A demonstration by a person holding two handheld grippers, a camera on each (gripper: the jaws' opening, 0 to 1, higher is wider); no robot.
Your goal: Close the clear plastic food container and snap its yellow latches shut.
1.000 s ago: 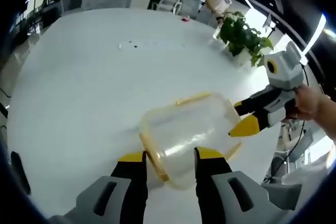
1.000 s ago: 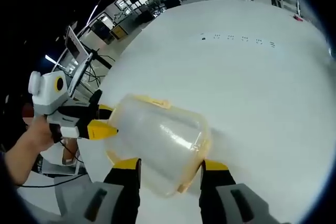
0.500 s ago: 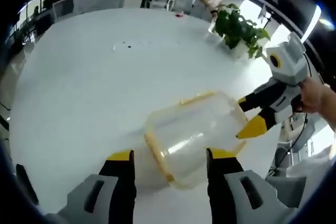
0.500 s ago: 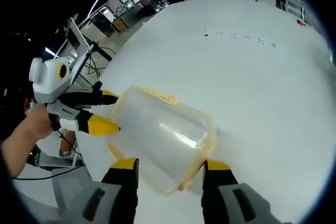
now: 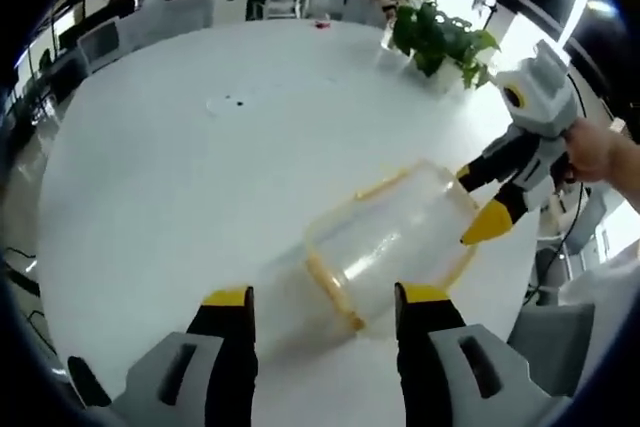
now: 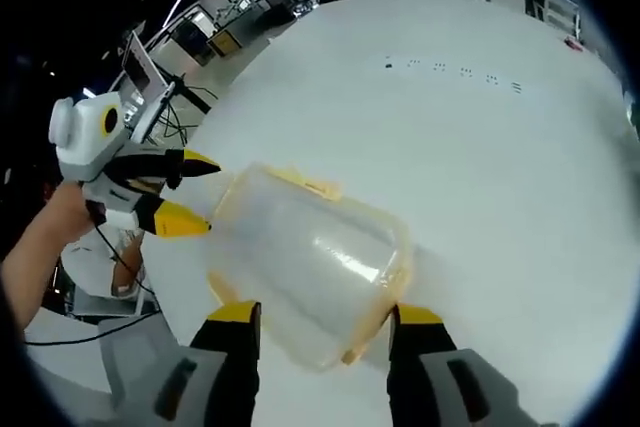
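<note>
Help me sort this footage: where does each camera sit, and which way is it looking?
Left gripper view: rides the left gripper, looking across the white table at the clear container; a hand holds the right gripper.
Right gripper view: rides the right gripper, facing the container and left gripper.
Shared: container, table, both grippers.

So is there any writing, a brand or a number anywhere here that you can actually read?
None can be read.
Container: no label or print shows on it.
Table: a row of small dark marks, too small to tell whether they are letters.
Left claw and right claw: no lettering shows.
</note>
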